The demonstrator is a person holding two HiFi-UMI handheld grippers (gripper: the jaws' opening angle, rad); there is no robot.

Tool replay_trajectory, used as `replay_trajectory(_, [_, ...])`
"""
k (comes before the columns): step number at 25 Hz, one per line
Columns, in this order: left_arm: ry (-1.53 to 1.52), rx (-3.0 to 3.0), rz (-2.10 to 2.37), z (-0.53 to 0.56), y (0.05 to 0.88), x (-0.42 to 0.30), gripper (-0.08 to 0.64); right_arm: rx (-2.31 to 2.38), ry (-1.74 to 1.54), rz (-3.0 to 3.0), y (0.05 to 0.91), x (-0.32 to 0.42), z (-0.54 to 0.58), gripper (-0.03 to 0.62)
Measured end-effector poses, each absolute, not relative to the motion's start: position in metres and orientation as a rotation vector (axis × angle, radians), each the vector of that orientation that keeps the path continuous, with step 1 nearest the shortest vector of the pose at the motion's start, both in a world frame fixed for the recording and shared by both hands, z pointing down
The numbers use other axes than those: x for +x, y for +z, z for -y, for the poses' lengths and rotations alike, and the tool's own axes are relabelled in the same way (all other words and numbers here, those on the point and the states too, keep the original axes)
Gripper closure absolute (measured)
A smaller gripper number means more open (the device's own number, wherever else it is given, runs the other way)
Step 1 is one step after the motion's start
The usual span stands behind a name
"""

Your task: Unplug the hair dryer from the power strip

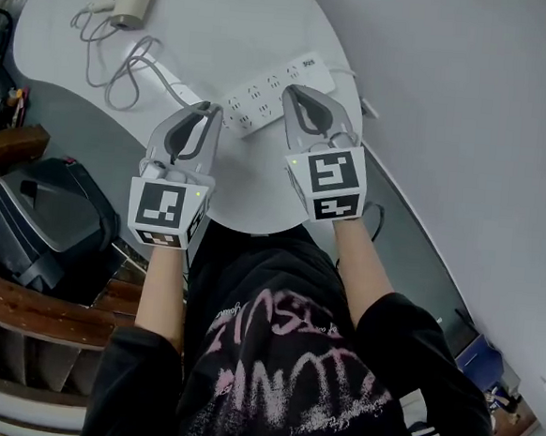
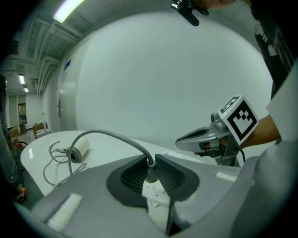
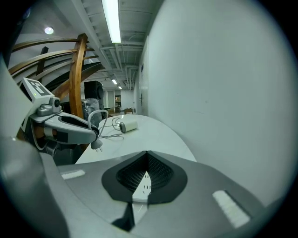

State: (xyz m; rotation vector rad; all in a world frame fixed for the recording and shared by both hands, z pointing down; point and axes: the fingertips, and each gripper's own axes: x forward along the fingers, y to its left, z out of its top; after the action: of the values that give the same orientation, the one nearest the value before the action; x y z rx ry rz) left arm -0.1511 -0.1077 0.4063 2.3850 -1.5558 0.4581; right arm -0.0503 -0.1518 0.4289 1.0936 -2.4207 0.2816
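The plug (image 3: 97,145) is hanging clear of the white power strip (image 1: 264,94), with the left gripper (image 1: 209,111) grasping it. The hair dryer (image 1: 132,4) is lying at the far end of the white table (image 1: 60,50). The right gripper (image 1: 295,92) is hovering over the strip, jaws clenched on nothing.

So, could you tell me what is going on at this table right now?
A person holds a gripper in each hand over a white table. The left gripper is shut on the plug, whose prongs hang bare, already out of the power strip below. The right gripper is shut and empty above the strip. The hair dryer that the plug belongs to lies at the table's far end.
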Motion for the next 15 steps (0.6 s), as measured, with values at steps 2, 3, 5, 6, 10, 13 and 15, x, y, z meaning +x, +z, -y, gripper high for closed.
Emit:
replay_trajectory(2, [0.45, 2.382, 1.577, 0.107, 0.401, -0.153, 0.5, 1.094, 0.264, 2.434, 0.421, -0.051, 0.152, 0.572])
replay_trajectory(3, [0.447, 2.38, 1.588, 0.106, 0.398, -0.154, 0.5, 1.094, 0.254, 2.441, 0.417, -0.052, 0.151, 0.574])
replay_trajectory(5, [0.442, 2.375, 1.609, 0.105, 0.395, -0.156, 0.5, 1.097, 0.236, 2.458, 0.408, -0.053, 0.151, 0.574])
replay_trajectory(6, [0.44, 2.371, 1.618, 0.104, 0.394, -0.158, 0.5, 1.1, 0.231, 2.469, 0.404, -0.054, 0.15, 0.573])
replay_trajectory(10, [0.432, 2.355, 1.653, 0.101, 0.388, -0.164, 0.5, 1.105, 0.204, 2.507, 0.388, -0.059, 0.151, 0.573])
replay_trajectory(13, [0.423, 2.347, 1.682, 0.098, 0.381, -0.167, 0.5, 1.103, 0.187, 2.527, 0.377, -0.061, 0.149, 0.573])
replay_trajectory(15, [0.417, 2.345, 1.698, 0.097, 0.376, -0.168, 0.5, 1.105, 0.174, 2.538, 0.369, -0.06, 0.147, 0.572])
